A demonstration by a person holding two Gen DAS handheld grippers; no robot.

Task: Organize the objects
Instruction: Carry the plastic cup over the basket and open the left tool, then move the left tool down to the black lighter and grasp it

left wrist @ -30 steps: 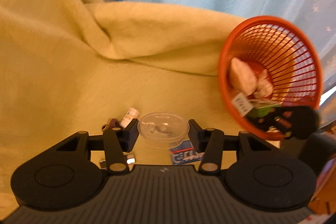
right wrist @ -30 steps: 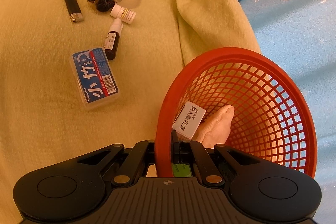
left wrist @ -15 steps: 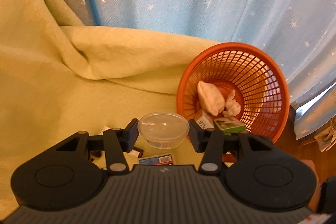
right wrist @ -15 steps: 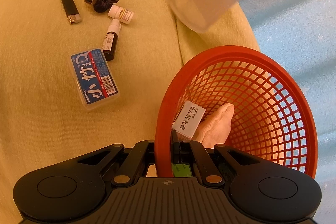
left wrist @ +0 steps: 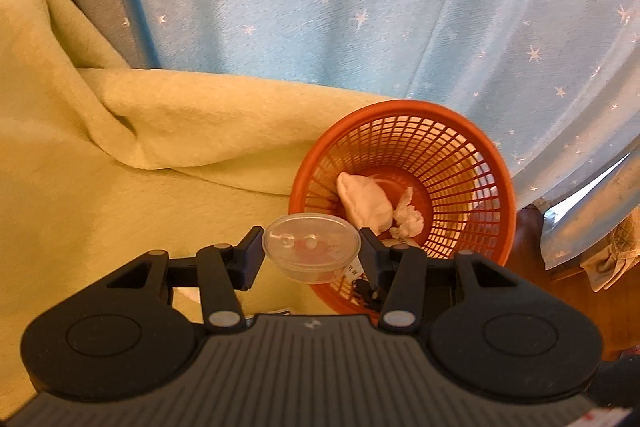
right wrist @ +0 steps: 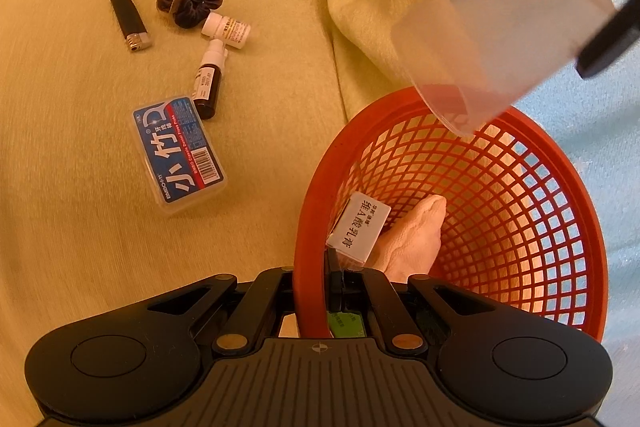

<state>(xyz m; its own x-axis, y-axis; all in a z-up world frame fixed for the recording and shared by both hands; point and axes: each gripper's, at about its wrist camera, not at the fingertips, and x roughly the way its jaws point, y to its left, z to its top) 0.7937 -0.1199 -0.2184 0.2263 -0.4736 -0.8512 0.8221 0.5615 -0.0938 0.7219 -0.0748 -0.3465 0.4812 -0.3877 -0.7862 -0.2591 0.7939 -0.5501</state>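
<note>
left gripper (left wrist: 311, 253): clamped on a clear plastic cup (left wrist: 311, 251), squeezed between both fingers, hanging right over the near rim of the orange basket (left wrist: 460, 163)
right gripper (right wrist: 332, 291): pinched tight on the basket rim, near side
in basket: white cloth (left wrist: 366, 203), small white box (right wrist: 359, 227)
on the yellow blanket (right wrist: 80, 207): floss case (right wrist: 178, 155), dropper bottle (right wrist: 209, 83), lighter (right wrist: 130, 21), scrunchie (right wrist: 190, 1)
</note>
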